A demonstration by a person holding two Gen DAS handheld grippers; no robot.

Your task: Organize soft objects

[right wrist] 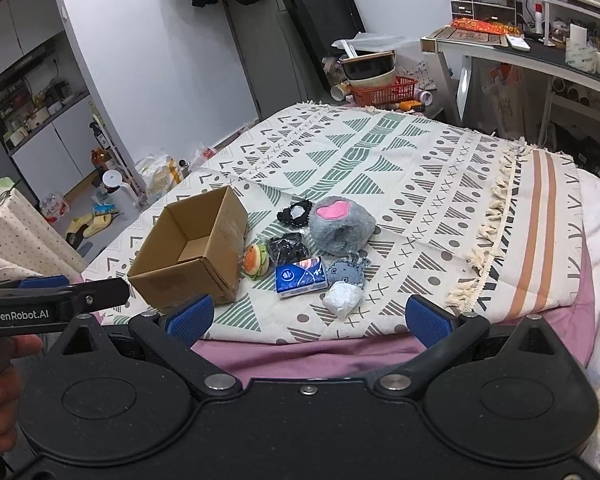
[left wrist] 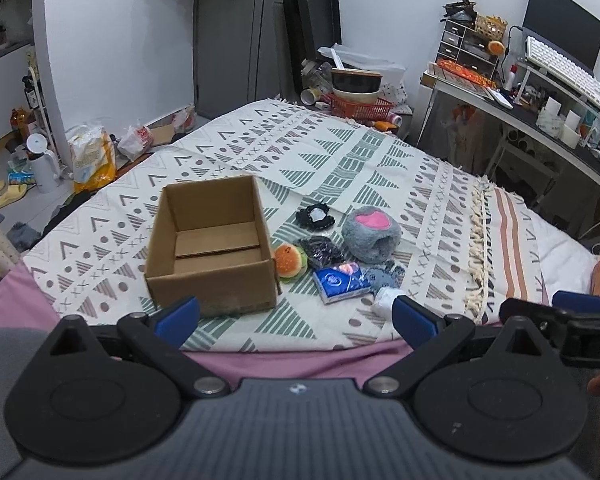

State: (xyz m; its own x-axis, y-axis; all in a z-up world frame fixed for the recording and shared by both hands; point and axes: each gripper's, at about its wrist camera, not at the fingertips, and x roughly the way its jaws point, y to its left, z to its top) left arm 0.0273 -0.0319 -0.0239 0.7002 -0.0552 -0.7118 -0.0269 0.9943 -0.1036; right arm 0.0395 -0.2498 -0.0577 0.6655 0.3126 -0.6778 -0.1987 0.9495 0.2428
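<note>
Soft objects, one cluster on the patterned green-and-white woven blanket (left wrist: 340, 152), ahead of both my grippers, none touched.

Open brown cardboard box (left wrist: 212, 248): empty, just beyond my left gripper's (left wrist: 296, 316) left finger (left wrist: 178, 316); in the right wrist view it lies ahead of the right gripper's (right wrist: 308, 316) left finger.

Grey fluffy plush slipper with pink patch (left wrist: 372, 234): farthest back, ahead of the gap between my right gripper's fingers.

Blue rectangular tissue pack (right wrist: 300, 276): nearer, in front of the slipper.

Small grey plush animal (right wrist: 346, 272): touching the tissue pack's right end.

Orange-and-green plush hamburger (left wrist: 289, 261): against the box's right wall.

Black crinkled packet (left wrist: 322, 249): between hamburger and slipper.

Black lacy scrunchie-like item (left wrist: 315, 218): beyond the packet.

White crumpled soft wad (right wrist: 342, 300): nearest, close to my left gripper's right finger in the left wrist view.

Both grippers: fingers spread wide, holding nothing.
</note>
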